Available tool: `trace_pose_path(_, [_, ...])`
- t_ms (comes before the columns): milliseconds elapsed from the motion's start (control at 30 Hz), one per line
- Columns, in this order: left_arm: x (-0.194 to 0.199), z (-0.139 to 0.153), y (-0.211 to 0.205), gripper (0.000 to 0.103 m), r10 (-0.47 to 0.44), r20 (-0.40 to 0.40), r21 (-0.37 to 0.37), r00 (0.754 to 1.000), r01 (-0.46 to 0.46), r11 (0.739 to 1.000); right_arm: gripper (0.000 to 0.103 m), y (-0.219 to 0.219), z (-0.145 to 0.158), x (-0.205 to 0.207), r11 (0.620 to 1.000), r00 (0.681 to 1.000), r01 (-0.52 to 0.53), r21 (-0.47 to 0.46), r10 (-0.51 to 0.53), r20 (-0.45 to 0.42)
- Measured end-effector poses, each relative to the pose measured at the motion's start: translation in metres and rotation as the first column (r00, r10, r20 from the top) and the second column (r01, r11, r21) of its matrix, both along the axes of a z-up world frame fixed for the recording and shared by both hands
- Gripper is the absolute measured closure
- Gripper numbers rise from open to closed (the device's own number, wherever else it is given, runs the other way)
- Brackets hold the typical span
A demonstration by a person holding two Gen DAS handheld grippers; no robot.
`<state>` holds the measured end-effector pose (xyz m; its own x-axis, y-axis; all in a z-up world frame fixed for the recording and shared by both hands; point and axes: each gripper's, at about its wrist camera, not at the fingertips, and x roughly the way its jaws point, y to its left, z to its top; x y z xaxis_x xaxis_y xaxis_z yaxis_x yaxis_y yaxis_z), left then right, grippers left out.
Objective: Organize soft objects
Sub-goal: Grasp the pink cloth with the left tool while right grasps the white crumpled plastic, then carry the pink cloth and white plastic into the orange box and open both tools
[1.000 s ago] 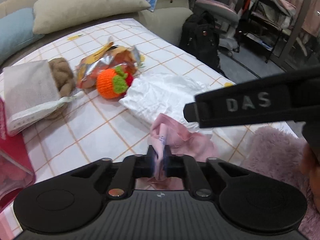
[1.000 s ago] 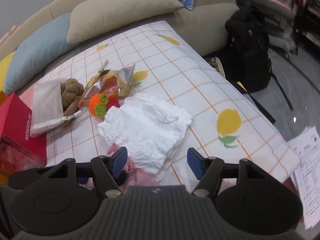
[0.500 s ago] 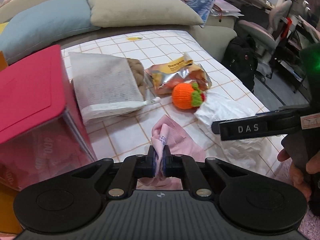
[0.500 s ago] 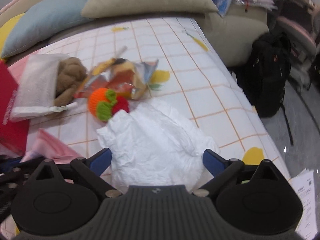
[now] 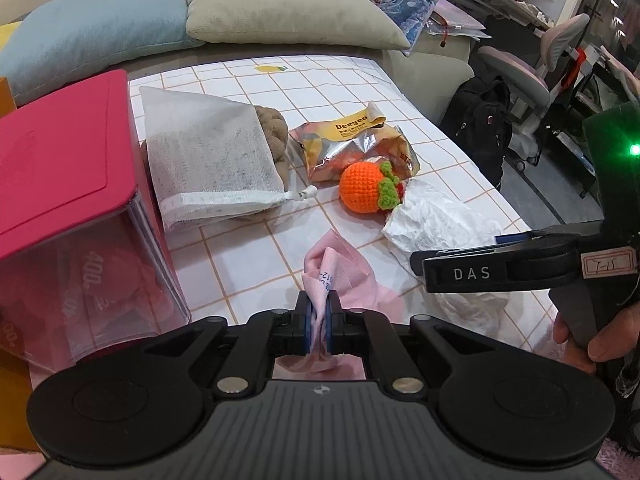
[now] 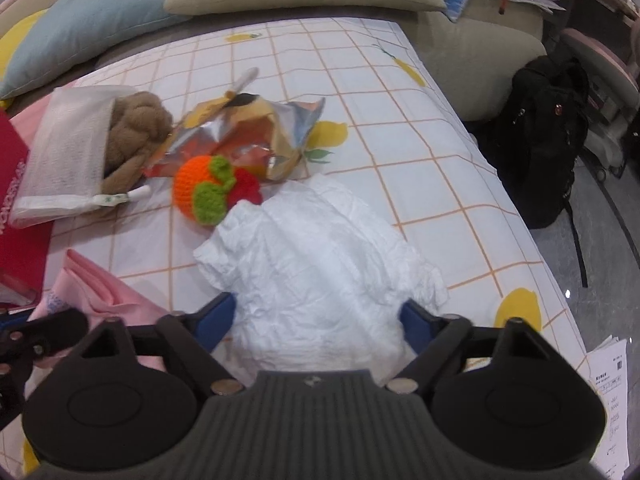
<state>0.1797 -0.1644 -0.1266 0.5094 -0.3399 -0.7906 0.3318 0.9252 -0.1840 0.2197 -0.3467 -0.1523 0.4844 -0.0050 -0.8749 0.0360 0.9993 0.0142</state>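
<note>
My left gripper (image 5: 318, 316) is shut on a pink cloth (image 5: 340, 276), which trails forward onto the checked sheet; the cloth also shows at the left in the right wrist view (image 6: 100, 292). My right gripper (image 6: 316, 320) is open, its blue pads on either side of the near edge of a crumpled white cloth (image 6: 320, 264). That white cloth (image 5: 436, 220) lies right of the pink one. An orange crocheted fruit (image 5: 366, 188) sits beyond it. A brown plush (image 6: 136, 124) lies half inside a white mesh bag (image 5: 208, 160).
A clear box with a red lid (image 5: 68, 184) stands at the left. A foil snack bag (image 5: 352, 144) lies behind the fruit. Blue (image 5: 92, 36) and beige (image 5: 280, 8) pillows line the back. A black backpack (image 6: 540, 136) is on the floor beyond the right edge.
My left gripper has carried the pink cloth left, toward the red-lidded box. My right gripper has opened wider and come in over the white cloth.
</note>
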Motion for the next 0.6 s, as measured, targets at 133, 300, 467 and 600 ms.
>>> trace_pose_path(133, [-0.004, 0.003, 0.002, 0.096, -0.004, -0.002, -0.011, 1.000, 0.004, 1.000, 0.048, 0.000, 0.005, -0.005, 1.000, 1.000, 0.008, -0.003, -0.008, -0.008])
trace_pose_path(300, [-0.010, 0.006, 0.006, 0.096, -0.009, 0.003, -0.023, 1.000, 0.009, 1.000, 0.076, 0.003, 0.009, -0.015, 1.000, 0.999, 0.004, 0.005, -0.003, -0.034])
trace_pose_path(467, [-0.020, 0.013, 0.014, 0.096, -0.011, 0.016, -0.032, 1.000, 0.012, 0.999, 0.081, 0.005, 0.021, -0.032, 0.998, 0.999, 0.026, 0.059, -0.024, -0.025])
trace_pose_path(600, [-0.029, 0.020, 0.025, 0.096, -0.011, 0.026, -0.046, 1.000, 0.012, 0.999, 0.081, 0.015, 0.037, -0.055, 0.996, 1.000, 0.029, 0.084, -0.029, 0.000])
